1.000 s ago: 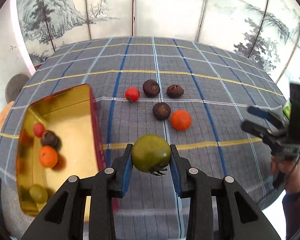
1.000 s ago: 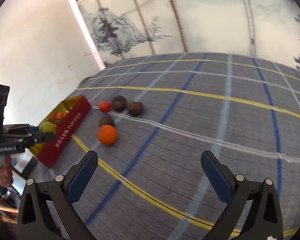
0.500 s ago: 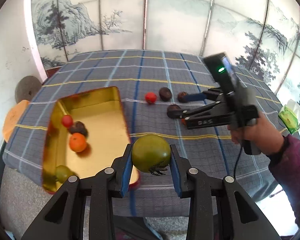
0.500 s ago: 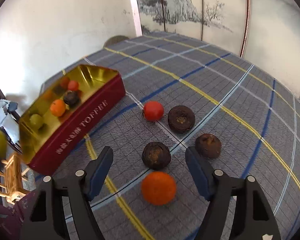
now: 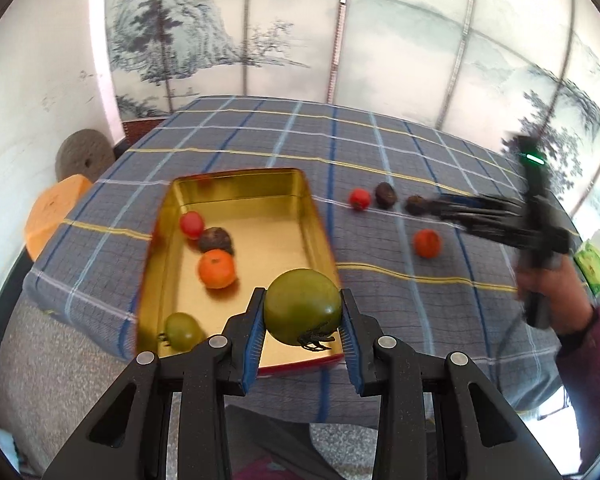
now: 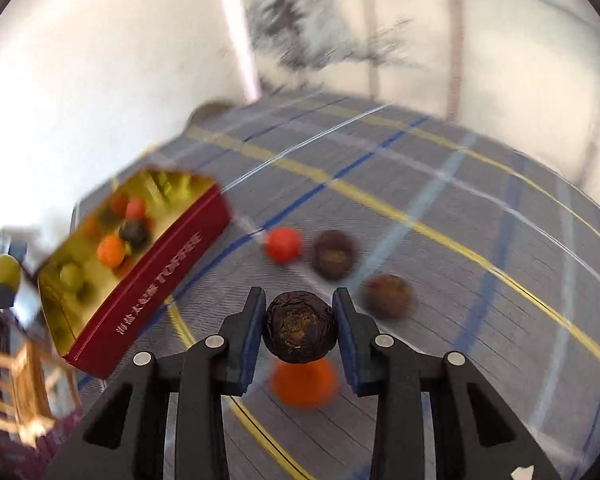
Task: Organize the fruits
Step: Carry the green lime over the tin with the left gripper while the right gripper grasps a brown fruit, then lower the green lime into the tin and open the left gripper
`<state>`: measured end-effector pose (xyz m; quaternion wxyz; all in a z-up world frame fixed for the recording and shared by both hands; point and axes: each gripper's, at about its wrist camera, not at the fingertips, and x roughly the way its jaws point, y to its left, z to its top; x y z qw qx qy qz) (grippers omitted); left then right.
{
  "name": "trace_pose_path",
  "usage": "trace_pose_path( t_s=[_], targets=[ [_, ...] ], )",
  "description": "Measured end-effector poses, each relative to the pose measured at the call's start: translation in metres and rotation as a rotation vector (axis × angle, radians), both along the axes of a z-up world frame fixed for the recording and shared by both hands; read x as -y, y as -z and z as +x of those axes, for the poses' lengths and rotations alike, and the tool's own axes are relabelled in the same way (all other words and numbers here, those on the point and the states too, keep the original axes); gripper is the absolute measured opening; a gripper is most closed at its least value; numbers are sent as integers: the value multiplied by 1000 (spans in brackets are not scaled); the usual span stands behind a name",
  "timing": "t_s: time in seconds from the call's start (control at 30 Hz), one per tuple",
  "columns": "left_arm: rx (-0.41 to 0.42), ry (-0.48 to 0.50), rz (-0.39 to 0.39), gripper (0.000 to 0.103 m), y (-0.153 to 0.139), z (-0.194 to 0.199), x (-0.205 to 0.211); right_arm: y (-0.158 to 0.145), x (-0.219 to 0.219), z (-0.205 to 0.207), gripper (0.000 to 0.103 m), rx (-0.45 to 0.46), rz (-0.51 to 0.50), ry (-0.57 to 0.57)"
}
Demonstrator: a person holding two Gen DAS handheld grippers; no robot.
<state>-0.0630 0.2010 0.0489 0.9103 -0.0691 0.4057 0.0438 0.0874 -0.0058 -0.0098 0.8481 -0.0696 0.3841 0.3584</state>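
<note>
My left gripper [image 5: 302, 294] is shut on a large green tomato [image 5: 303, 308], held above the near right end of the gold-lined tin [image 5: 312, 216]. The tin holds a red tomato [image 5: 191, 224], a dark wrinkled fruit [image 5: 215, 240], an orange [image 5: 217, 268] and a small green tomato [image 5: 182, 330]. My right gripper [image 6: 299, 300] is shut on another dark wrinkled fruit [image 6: 299, 332], just above an orange [image 6: 303, 382] on the cloth. A red tomato [image 6: 283, 245] and two dark fruits [image 6: 334, 254] [image 6: 388, 296] lie beyond. The tin's red wall [image 6: 156, 292] is to the left.
A blue-grey checked cloth [image 5: 380, 152] covers the table, whose near edge runs just under my left gripper. A grey stone disc [image 5: 85, 156] and an orange block [image 5: 56, 212] sit off the left side. A painted screen stands behind. A green packet [image 5: 592, 264] lies far right.
The right gripper came in over the loose fruits and its jaws closed on a dark fruit. The left gripper carried the green tomato leftward to above the tin's near end.
</note>
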Motion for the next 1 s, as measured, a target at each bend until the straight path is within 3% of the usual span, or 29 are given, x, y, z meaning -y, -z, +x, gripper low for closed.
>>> trace_pose_path(
  t_s=[0.17,0.37,1.0],
  targets=[
    [-5,-61,11,36,7,-4,-22,3,83,-7,32,43,-7,219],
    [-12,-75,27,36,17,5,-29,23,139,1,32,3,-52,341],
    [-94,-84,87,36,44,102,-49,36,144,1,32,-36,-62,347]
  ],
)
